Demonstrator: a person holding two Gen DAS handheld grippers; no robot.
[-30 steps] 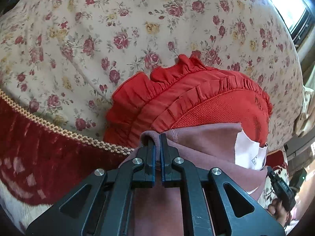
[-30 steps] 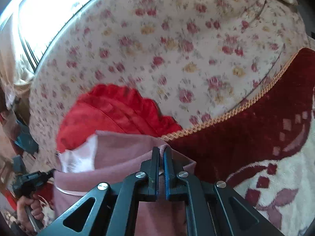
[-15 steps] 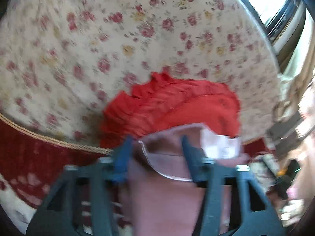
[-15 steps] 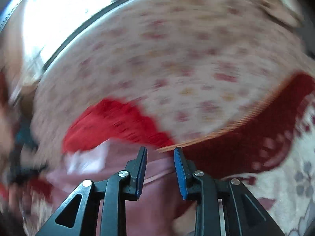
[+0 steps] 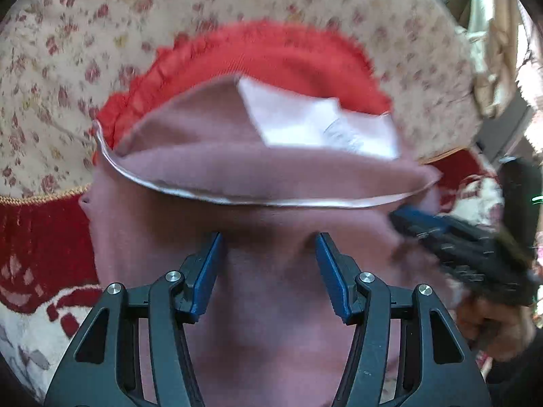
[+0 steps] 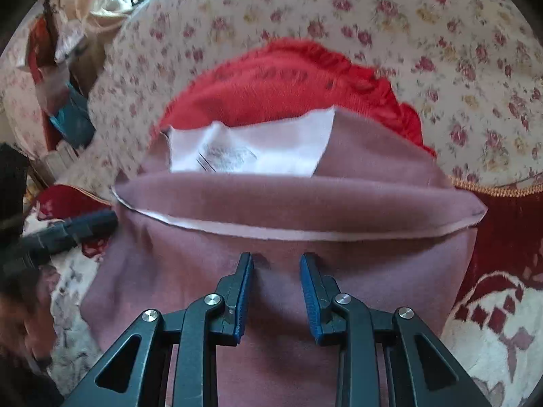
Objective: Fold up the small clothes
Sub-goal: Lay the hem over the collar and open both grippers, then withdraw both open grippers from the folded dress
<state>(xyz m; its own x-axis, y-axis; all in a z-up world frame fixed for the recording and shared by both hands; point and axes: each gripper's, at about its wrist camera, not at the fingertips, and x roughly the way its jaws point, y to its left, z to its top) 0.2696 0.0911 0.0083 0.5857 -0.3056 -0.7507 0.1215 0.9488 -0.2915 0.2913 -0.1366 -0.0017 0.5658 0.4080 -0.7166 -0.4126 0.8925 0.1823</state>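
My left gripper (image 5: 268,257) hangs over the mauve garment (image 5: 271,288), jaws spread, nothing pinched. My right gripper (image 6: 276,278) likewise: jaws parted more narrowly, empty, above the same cloth. The garment lies folded, its pale-edged hem (image 6: 305,234) across the middle, a white label (image 6: 251,146) beyond it. Just past it sits a red ruffled garment (image 6: 288,81) on the floral cushion (image 6: 441,34); a red patterned rug (image 6: 502,230) lies beside.

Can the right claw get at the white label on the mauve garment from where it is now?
Probably yes. The right claw is open and holds nothing, and the white label lies exposed beyond the folded mauve garment, in front of the red ruffled garment. Only the fold's raised edge lies between.
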